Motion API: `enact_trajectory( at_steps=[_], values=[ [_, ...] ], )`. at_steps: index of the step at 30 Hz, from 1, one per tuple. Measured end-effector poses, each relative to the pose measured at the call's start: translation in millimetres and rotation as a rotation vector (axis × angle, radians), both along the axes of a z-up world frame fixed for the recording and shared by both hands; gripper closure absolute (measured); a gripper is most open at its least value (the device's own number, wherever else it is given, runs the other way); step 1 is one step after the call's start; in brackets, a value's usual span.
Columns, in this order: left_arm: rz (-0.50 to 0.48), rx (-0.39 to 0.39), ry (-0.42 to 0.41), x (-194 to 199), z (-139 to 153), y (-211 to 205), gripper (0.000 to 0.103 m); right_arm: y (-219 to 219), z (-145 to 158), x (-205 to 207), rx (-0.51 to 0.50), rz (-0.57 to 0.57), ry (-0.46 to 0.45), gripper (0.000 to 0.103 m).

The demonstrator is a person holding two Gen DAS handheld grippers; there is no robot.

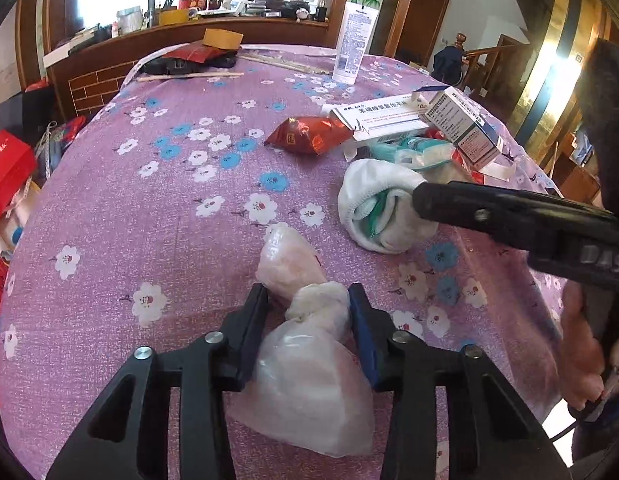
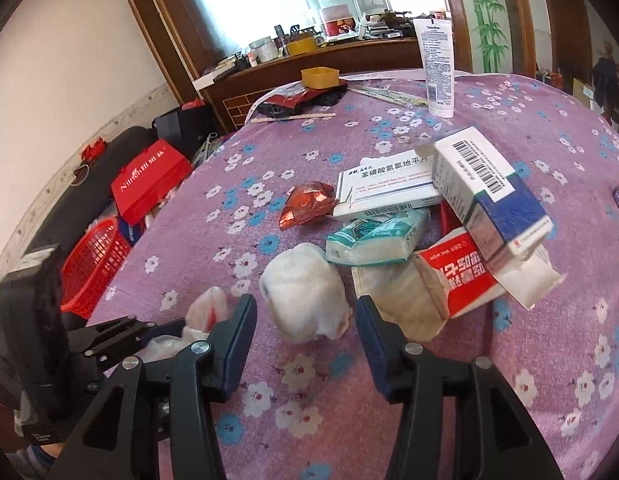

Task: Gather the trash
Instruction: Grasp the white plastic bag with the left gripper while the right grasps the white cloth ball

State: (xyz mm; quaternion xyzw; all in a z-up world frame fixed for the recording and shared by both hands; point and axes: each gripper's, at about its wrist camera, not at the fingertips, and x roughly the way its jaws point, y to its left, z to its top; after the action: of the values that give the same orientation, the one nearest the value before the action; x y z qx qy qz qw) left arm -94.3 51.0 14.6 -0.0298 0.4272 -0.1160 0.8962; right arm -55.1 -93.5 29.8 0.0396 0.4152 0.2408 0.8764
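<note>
Left gripper (image 1: pixel 308 308) clenched on a knotted translucent plastic bag (image 1: pixel 309 376) of whitish scraps, jaws pressing its twisted neck from both sides, bag resting on the purple flower-print cloth of the worktop (image 1: pixel 149 208). Right gripper (image 2: pixel 305 320) released, jaws spread wide and low over the cloth, nothing pinched, framing a crumpled white wad of tissue (image 2: pixel 305 292) lying just ahead of the tips. Beyond the wad, heaped together: a teal-and-white pack of tissues (image 2: pixel 373 236), a red-and-white wet-wipe packet (image 2: pixel 461 276), a flat white medicine box with blue print (image 2: pixel 385 188) and a tilted white-and-blue carton with a barcode (image 2: pixel 489 196) leaning on top. Just beside the heap, a shiny red foil snack wrapper (image 2: pixel 307 204). Far across the worktop, an upright white lotion tube (image 2: pixel 437 68). Off the edge, a red plastic basket (image 2: pixel 95 268) on the floor.
</note>
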Motion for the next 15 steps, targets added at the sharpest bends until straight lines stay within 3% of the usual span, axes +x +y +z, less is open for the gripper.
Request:
enact_trajectory(
  at_steps=[5, 9, 15],
  values=[
    [0.024, -0.033, -0.023, -1.0, 1.9, 8.0, 0.067, 9.2, -10.9, 8.4, -0.028, 0.007, 0.009, 0.047],
    [0.06, -0.048, -0.05, 0.8, 8.7, 17.2, 0.067, 14.0, -18.4, 9.7, -0.033, 0.014, 0.025, 0.071],
    [0.143, -0.02, -0.124, 3.9, 17.2, 28.0, 0.067, 7.2, -12.2, -3.7, 0.044, 0.011, -0.056, 0.078]
  ],
)
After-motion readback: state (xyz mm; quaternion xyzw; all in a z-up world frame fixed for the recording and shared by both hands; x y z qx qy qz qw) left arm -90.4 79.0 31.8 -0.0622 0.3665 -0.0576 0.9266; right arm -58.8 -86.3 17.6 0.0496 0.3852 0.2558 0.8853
